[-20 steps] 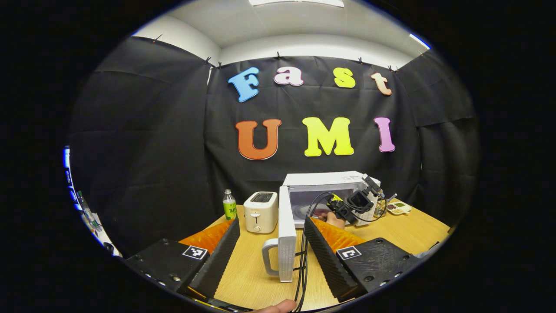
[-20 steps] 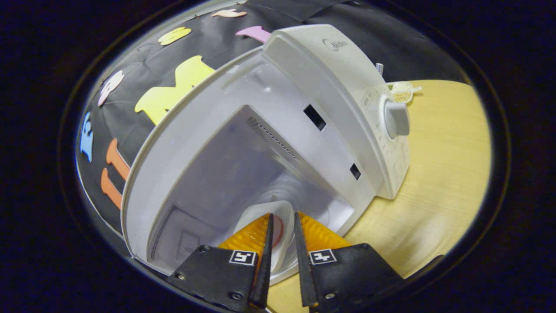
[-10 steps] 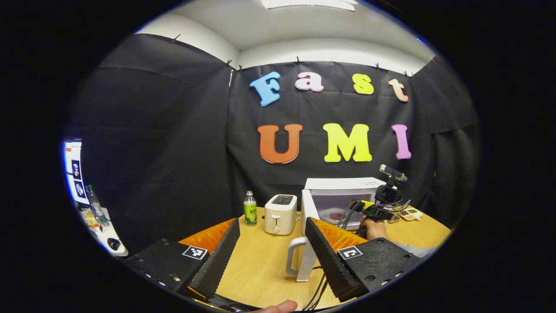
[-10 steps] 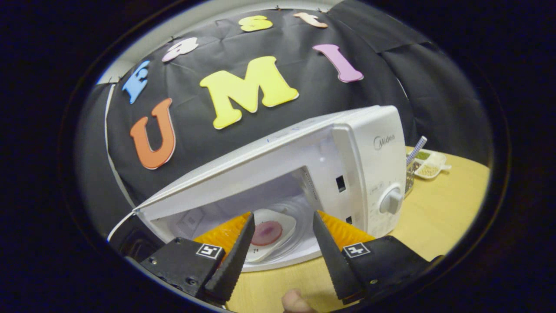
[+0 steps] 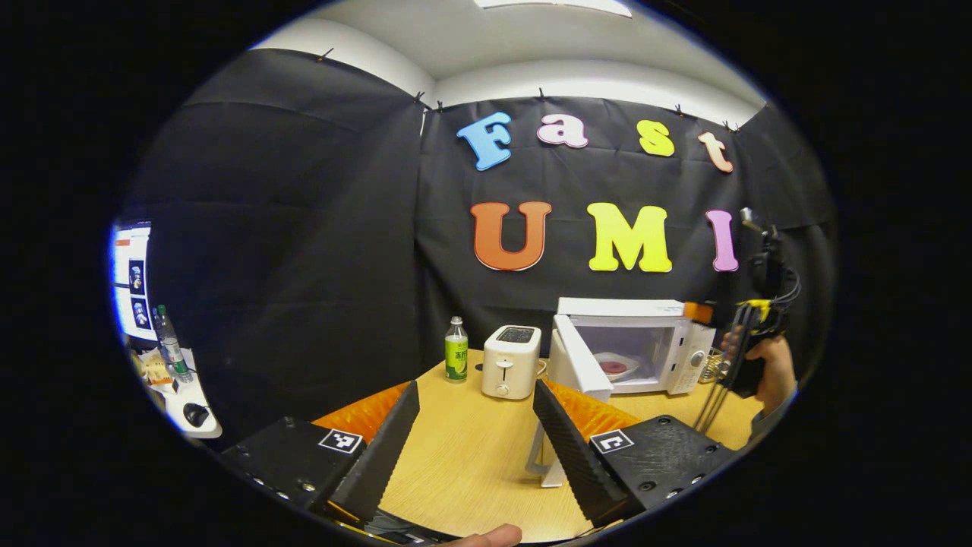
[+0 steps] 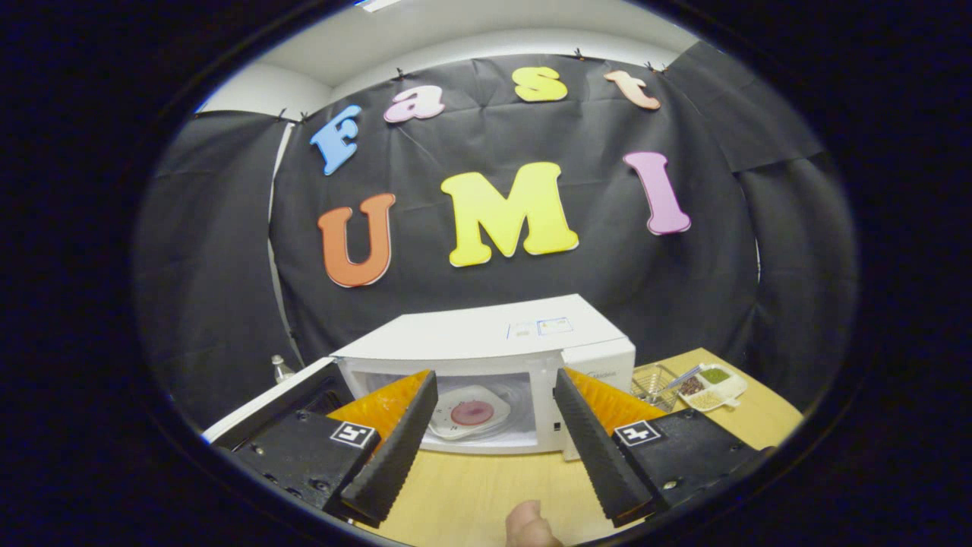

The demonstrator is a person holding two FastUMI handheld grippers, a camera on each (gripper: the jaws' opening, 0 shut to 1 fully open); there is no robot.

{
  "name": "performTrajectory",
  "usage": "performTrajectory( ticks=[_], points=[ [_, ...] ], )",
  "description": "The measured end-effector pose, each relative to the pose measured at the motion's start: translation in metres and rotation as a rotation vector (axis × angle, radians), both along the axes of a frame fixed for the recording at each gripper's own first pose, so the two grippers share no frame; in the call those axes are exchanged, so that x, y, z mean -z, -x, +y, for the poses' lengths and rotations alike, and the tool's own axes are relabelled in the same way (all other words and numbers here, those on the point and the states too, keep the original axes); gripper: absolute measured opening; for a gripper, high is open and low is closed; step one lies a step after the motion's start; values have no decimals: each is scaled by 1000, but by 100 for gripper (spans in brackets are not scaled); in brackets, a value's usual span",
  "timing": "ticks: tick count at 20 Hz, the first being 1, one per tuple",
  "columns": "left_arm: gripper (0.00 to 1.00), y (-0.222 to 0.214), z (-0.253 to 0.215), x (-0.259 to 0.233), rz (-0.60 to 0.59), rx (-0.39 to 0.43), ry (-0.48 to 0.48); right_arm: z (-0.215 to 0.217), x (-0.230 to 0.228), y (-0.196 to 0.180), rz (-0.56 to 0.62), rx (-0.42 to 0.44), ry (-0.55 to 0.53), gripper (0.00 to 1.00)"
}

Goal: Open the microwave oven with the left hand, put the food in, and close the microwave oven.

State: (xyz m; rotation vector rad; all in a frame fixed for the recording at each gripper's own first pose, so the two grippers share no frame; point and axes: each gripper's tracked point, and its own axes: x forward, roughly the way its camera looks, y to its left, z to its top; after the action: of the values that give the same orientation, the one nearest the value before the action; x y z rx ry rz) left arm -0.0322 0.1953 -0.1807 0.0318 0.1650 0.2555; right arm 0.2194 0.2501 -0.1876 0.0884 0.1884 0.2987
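both tools (image 5: pixel 474 425) (image 6: pixel 492 425) wide apart, empty

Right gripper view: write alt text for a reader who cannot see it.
An open white microwave sits on a wooden table with a plate of food inside it. The right gripper, fingers apart and empty, faces it; a divided snack dish lies to the right.
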Motion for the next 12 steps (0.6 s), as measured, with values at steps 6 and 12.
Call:
performTrajectory(
  ticks=[6, 12],
  points=[
    [81, -24, 9, 40, 22, -4, 14, -84, -81, 68, -118, 13, 58, 99],
    [41, -40, 10, 54, 20, 22, -26, -143, -113, 120, -192, 50, 112, 91]
  ],
)
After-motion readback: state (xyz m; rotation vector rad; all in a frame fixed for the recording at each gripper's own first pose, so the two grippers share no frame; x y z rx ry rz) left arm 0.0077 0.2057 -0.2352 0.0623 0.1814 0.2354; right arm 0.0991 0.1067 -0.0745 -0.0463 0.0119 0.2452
